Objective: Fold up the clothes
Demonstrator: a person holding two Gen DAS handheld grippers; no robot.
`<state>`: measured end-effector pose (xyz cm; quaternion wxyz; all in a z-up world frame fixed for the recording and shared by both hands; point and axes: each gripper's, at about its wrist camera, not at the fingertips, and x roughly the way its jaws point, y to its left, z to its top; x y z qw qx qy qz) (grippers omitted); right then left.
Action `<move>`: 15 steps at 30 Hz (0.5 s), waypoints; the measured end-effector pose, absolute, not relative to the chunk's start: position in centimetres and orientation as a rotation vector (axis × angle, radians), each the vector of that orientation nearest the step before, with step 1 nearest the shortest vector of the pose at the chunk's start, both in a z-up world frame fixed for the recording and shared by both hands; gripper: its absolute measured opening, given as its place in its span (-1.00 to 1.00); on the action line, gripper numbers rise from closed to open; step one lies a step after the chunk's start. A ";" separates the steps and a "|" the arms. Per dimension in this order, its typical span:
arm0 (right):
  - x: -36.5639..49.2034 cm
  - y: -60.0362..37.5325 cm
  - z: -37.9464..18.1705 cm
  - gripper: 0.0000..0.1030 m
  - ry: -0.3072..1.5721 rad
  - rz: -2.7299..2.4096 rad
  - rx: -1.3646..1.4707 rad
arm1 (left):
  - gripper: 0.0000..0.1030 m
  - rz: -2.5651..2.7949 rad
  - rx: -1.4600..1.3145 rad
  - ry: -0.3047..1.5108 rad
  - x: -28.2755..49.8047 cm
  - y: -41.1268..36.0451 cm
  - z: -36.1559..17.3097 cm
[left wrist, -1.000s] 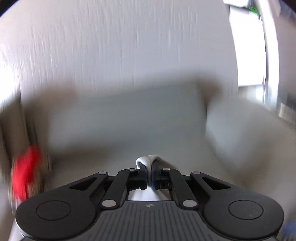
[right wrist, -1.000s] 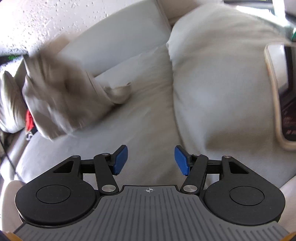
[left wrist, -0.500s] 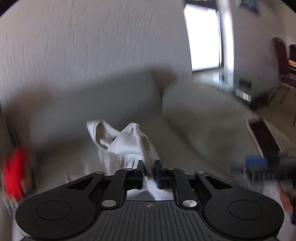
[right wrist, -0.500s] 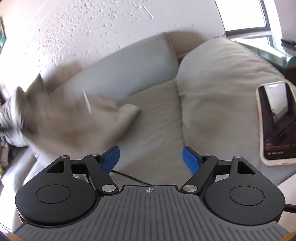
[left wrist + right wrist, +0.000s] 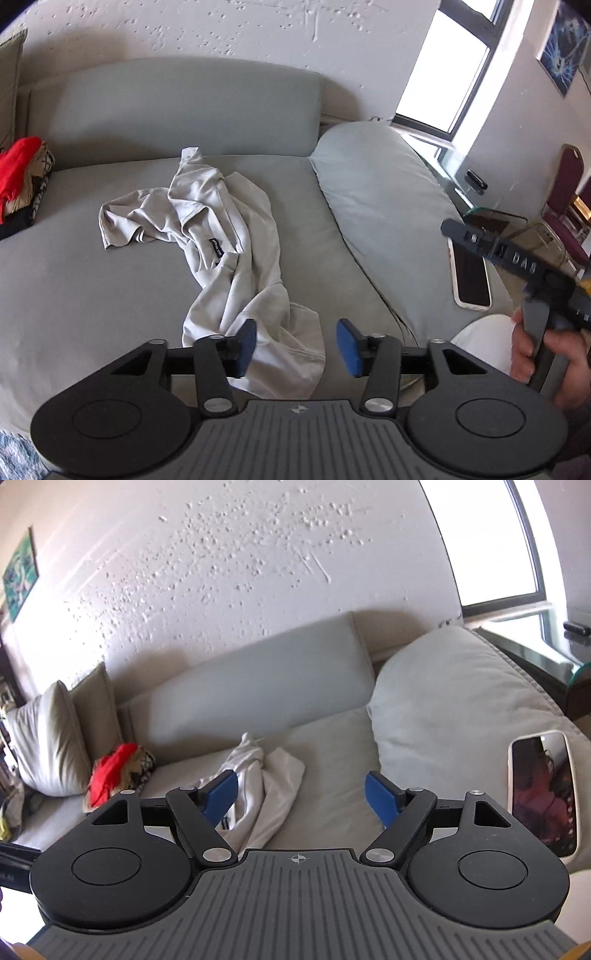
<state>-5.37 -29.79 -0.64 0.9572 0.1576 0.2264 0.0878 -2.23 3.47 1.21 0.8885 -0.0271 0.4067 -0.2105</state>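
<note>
A crumpled pale grey shirt (image 5: 229, 236) lies on the grey sofa seat (image 5: 74, 280), collar and dark label facing up. Its near end reaches down between the blue pads of my left gripper (image 5: 297, 347). That gripper's jaws are opening, and the pads stand clear of the cloth. My right gripper (image 5: 301, 795) hovers higher, open, with nothing between its pads. The shirt (image 5: 266, 775) lies beyond it on the seat. In the left wrist view a hand (image 5: 532, 354) holds the right gripper at the right edge.
A pile of clothes with a red piece on top (image 5: 18, 173) sits at the seat's left end. A phone (image 5: 469, 273) lies on the puffy sofa arm (image 5: 380, 206). Beyond the arm are a glass side table (image 5: 476, 188) and a maroon chair (image 5: 565, 206). A pillow (image 5: 44, 746) leans at the far left.
The left gripper, shut on the shirt a second ago, has opened; the shirt now lies loose on the seat. The right gripper has risen and its jaws widened.
</note>
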 end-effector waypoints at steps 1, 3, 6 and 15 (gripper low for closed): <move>-5.1 -29.9 -0.9 0.58 0.463 0.169 0.319 | 0.29 -0.433 -0.043 0.842 -2.2 3.3 0.7; -4.2 -30.0 -1.9 0.58 0.507 0.151 0.328 | 0.29 -0.392 -0.008 0.844 -1.9 3.0 -0.8; -2.9 -29.8 -4.1 0.58 0.613 0.153 0.355 | 0.29 -0.285 0.022 0.862 -1.0 2.8 -4.0; -0.4 -24.9 -8.1 0.35 0.760 0.318 0.261 | 0.27 -0.131 -0.079 0.876 2.9 4.7 -8.9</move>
